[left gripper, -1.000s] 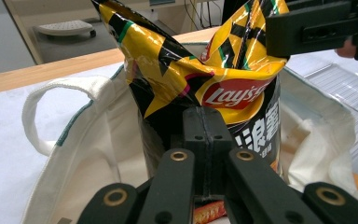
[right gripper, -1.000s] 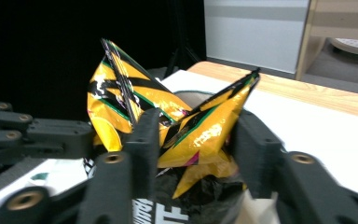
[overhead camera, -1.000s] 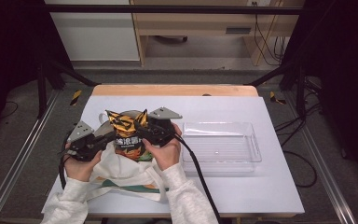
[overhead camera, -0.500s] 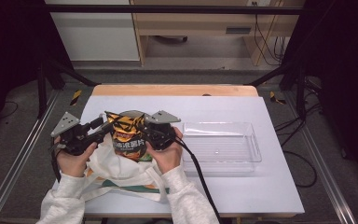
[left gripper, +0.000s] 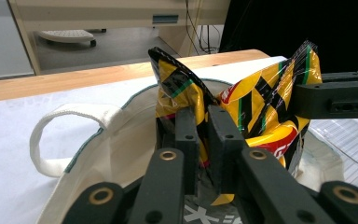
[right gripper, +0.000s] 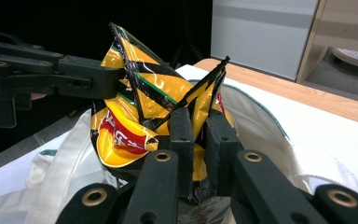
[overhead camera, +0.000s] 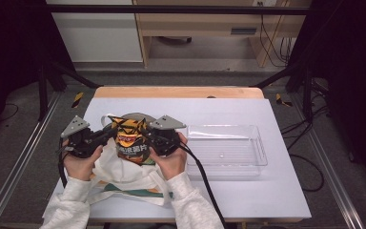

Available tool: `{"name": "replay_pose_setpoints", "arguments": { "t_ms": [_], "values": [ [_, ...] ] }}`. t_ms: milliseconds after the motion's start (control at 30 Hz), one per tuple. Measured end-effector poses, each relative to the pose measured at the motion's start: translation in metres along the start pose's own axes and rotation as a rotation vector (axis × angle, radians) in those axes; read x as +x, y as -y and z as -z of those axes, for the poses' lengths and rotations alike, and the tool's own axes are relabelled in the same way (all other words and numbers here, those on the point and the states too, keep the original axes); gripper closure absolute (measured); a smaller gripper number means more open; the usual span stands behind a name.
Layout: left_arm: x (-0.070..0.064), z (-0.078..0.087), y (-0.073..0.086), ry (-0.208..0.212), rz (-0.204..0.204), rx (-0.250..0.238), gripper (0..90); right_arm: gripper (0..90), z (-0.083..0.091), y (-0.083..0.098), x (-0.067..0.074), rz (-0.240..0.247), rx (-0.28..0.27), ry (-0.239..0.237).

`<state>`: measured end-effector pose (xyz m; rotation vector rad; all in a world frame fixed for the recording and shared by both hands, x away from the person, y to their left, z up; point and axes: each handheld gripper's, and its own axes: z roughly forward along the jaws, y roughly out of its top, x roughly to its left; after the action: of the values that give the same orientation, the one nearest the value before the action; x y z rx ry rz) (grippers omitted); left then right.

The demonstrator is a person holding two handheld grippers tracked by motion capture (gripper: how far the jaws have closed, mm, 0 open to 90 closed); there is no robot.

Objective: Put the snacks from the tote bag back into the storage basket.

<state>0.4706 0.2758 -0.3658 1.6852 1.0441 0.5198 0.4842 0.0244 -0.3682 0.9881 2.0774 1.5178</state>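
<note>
While both grippers pinch the snack bag (overhead camera: 131, 140), it stands in the tote bag (overhead camera: 119, 174).

From above the person's side, the high view looks forward and down on the bench (overhead camera: 248, 200). Both tool cameras sit close, facing each other across the snack bag (left gripper: 256, 107).

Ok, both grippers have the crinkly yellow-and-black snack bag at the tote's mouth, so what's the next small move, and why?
Probably lift the yellow-and-black foil snack bag straight up, clear of the white canvas tote bag. The left gripper, whose jaws have just been closing, and the right gripper each pinch a top corner, and its lower part sits inside the tote's mouth. The clear plastic tray lies beside it.
</note>
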Motion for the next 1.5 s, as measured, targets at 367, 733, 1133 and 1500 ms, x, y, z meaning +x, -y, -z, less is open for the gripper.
{"name": "replay_pose_setpoints", "arguments": {
  "t_ms": [367, 733, 1133, 1500],
  "values": [
    [-0.013, 0.012, -0.006, 0.006, -0.004, -0.039, 88.2, 84.7, 0.014, -0.008, 0.0, -0.02, -0.031, -0.022],
    [-0.026, 0.032, -0.021, 0.007, -0.014, -0.115, 88.5, 84.8, 0.032, -0.03, 0.006, -0.007, -0.088, -0.037],
    [-0.039, 0.049, -0.042, -0.005, -0.043, -0.187, 88.9, 85.0, 0.048, -0.053, 0.007, 0.003, -0.128, -0.064],
    [-0.053, 0.06, -0.065, -0.002, -0.058, -0.22, 89.1, 85.1, 0.066, -0.073, 0.009, 0.021, -0.169, -0.068]
  ]
}}
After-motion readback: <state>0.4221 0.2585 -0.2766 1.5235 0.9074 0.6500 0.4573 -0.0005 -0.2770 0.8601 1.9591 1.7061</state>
